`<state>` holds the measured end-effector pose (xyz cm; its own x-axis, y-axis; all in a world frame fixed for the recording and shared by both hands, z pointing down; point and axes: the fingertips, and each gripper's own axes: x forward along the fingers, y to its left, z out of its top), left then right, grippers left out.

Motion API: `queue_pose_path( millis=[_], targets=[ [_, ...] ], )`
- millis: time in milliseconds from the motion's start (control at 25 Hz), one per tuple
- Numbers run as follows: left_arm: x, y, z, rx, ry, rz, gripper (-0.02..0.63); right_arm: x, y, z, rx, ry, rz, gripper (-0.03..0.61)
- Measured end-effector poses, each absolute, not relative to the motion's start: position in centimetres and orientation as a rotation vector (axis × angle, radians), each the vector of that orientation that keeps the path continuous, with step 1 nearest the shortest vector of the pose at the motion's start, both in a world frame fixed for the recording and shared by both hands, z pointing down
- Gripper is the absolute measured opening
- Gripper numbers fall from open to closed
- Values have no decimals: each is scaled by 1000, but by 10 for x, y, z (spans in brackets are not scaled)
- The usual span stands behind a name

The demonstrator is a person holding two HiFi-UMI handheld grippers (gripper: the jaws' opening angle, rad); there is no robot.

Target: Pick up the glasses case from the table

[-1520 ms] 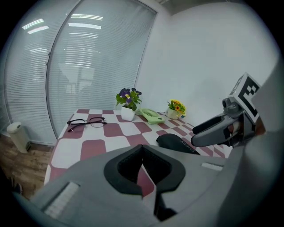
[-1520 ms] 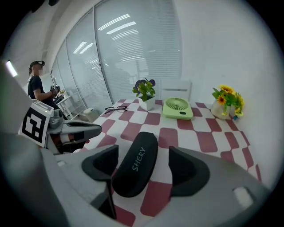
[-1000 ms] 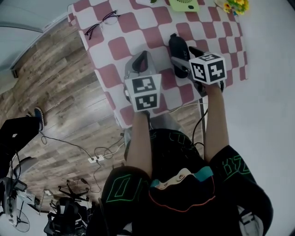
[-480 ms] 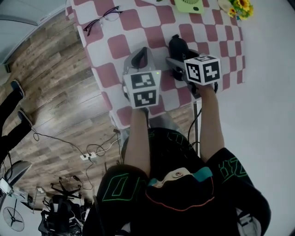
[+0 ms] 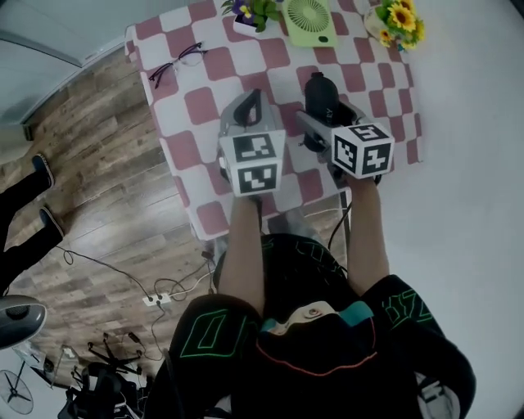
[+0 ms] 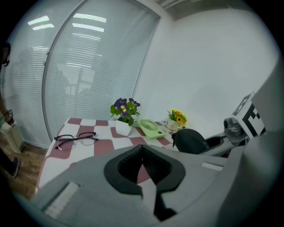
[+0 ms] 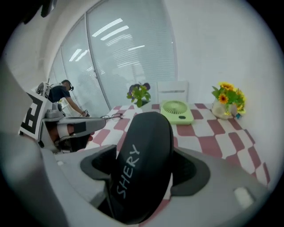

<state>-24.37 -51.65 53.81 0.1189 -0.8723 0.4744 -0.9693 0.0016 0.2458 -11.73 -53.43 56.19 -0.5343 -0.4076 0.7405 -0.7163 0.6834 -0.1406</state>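
right claw (image 7: 145, 170): clamped on the glasses case, one jaw pad on each side of its body, nothing else in the grip
glasses case (image 7: 144, 150): black, rounded, white lettering "SHERY" down the side; stands on end between the jaws, top end poking out past the jaw tips
case location: over the right half of the bench, just right of the left claw, on the person's side of the fan
case/bench contact: can't tell from any view
left claw (image 6: 143, 167): jaws closed against each other, seam runs down the middle, holds nothing; only checked cloth shows through the opening above the seam
left claw position: over mid-bench, beside the right claw, apart from it
bench (image 5: 205, 106): covered in a red and white checked cloth
glasses (image 5: 176, 64): dark frame, lying at the far-left corner, well apart from both claws
fan (image 5: 309, 18): small, green, lying flat at the far edge
purple flowers (image 5: 250, 10): in a white pot, just left of the fan
sunflowers (image 5: 397, 18): in a pot at the far-right corner
floor (image 5: 98, 164): wood planks to the left of the bench, cables and a power strip (image 5: 160, 299) lying near the person
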Motion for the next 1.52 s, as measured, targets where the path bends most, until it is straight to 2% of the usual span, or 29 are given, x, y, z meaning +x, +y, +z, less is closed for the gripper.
queue_pose_path(
  millis=[360,880,1320,1520],
  targets=[
    [-185,-537,463,2036,-1931,373,9,-47,-574,471,1101,-2402,441,377],
    [-118,-576,331,2231,-2183,171,9,57,-612,340,1384,-2662,7,376],
    [-71,-596,296,2296,-2229,107,9,126,-638,299,1464,-2674,-135,376],
    [-63,-598,291,2301,-2248,130,9,134,-641,296,1467,-2697,-141,376]
  ],
)
